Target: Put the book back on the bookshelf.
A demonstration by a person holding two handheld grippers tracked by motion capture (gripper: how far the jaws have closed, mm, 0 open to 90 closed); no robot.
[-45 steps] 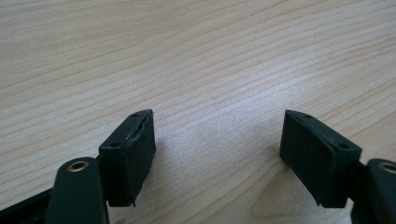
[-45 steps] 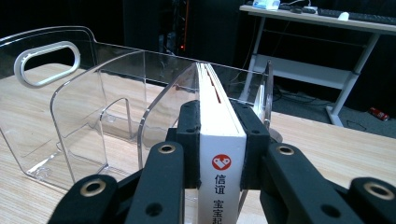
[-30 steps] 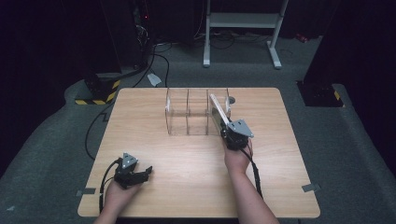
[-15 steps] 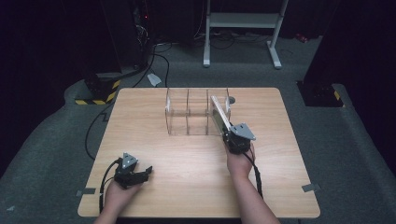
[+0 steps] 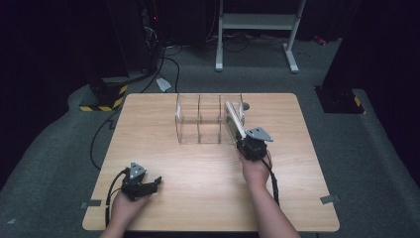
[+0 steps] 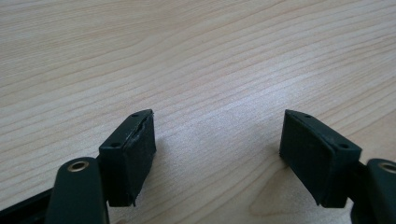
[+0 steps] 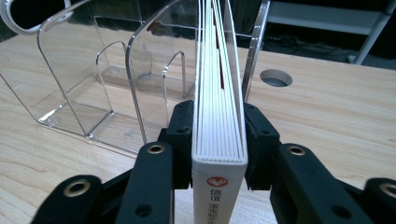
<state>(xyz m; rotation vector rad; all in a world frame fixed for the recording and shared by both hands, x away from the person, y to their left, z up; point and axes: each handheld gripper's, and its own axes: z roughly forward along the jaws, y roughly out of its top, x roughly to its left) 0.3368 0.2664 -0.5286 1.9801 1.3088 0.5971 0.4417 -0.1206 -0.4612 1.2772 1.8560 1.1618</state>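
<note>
A clear acrylic rack with three compartments stands at the table's far middle. My right gripper is shut on a white book, which leans tilted in the rack's rightmost compartment. In the right gripper view the book runs edge-on between a divider and the end wall of the rack, and both pads of the gripper press on its covers near the spine. My left gripper lies at the front left of the table, open, with bare wood between its tips.
The wooden table has a round cable hole just behind the rack's right end, which also shows in the right gripper view. A white metal stand and cables lie on the floor beyond the far edge.
</note>
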